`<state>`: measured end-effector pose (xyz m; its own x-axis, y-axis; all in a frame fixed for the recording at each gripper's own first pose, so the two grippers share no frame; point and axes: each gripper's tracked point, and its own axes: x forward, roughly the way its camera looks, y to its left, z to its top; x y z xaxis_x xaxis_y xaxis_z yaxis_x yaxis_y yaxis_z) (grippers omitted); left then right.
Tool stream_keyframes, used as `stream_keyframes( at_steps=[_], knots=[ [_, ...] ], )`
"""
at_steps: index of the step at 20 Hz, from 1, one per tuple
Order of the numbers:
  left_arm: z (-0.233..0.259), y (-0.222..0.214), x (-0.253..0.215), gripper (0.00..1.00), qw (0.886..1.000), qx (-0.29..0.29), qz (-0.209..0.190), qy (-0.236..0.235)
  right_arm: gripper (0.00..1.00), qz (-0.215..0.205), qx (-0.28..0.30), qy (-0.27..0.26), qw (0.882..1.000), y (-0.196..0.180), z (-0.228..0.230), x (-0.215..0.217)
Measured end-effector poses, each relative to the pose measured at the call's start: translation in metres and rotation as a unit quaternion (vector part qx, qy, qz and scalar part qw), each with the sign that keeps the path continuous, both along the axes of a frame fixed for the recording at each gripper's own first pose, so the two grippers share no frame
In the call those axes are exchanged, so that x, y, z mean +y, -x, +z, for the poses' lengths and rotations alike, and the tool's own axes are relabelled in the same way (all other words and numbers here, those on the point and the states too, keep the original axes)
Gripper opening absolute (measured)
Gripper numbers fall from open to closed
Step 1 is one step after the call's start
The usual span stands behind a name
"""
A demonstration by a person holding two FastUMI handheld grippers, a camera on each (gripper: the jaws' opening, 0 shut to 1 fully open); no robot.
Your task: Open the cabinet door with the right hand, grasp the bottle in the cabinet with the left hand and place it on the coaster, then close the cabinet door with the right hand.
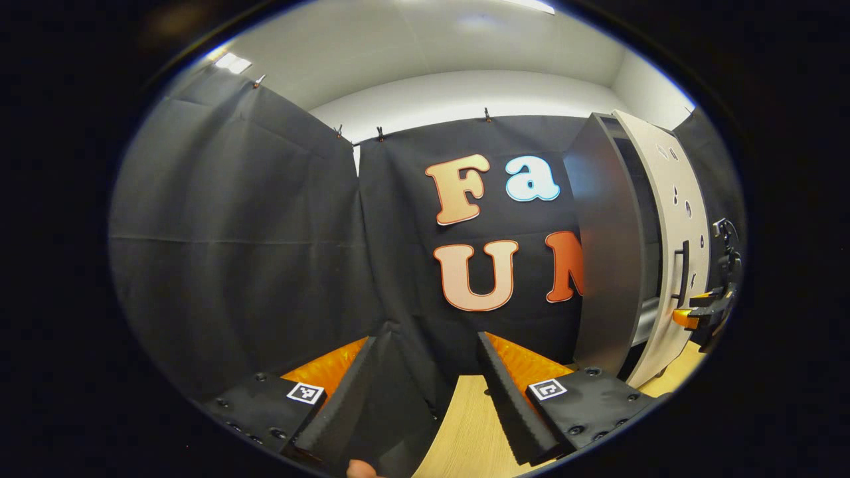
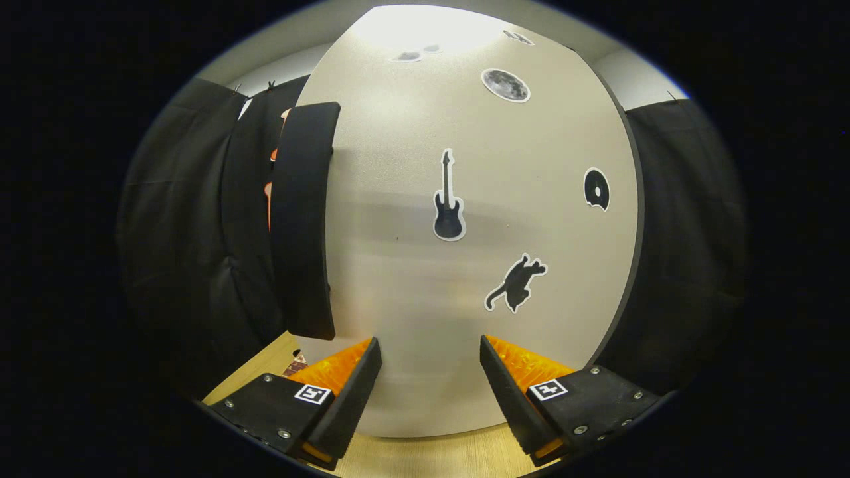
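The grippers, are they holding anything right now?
No. The left gripper is open over the table, and the right gripper is open facing the cabinet door.

In the left gripper view, the cabinet (image 1: 607, 245) is standing at the right of the frame on the table (image 1: 468, 425), its door (image 1: 671, 252) sitting on the cabinet's right side with the handle (image 1: 682, 273) on it. The right tongs (image 1: 704, 309) are sitting at the far right, just beside that handle. In the right gripper view, the door (image 2: 465, 265) is standing across the centre, the handle (image 2: 302, 219) at centre left, the table (image 2: 425, 458) lying below.
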<state>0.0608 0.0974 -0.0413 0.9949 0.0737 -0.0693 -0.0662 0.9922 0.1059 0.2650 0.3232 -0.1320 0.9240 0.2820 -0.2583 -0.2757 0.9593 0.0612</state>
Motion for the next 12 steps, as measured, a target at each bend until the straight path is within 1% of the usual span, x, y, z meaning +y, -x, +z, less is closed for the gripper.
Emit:
stream_keyframes(
  at_steps=[2,4,12],
  knots=[
    [-0.003,-0.003,0.001,0.95,1.000,0.001,-0.002,0.002,0.93,-0.006,0.002,-0.007,1.000,-0.001,0.001,0.001],
    [-0.006,-0.005,0.003,0.96,1.000,0.003,-0.002,0.003,0.93,-0.011,0.002,-0.010,1.000,-0.004,0.002,0.002],
    [-0.016,-0.011,0.015,0.95,1.000,0.013,0.004,0.005,0.93,-0.029,-0.006,-0.004,1.000,-0.016,0.003,0.003]
  ],
)
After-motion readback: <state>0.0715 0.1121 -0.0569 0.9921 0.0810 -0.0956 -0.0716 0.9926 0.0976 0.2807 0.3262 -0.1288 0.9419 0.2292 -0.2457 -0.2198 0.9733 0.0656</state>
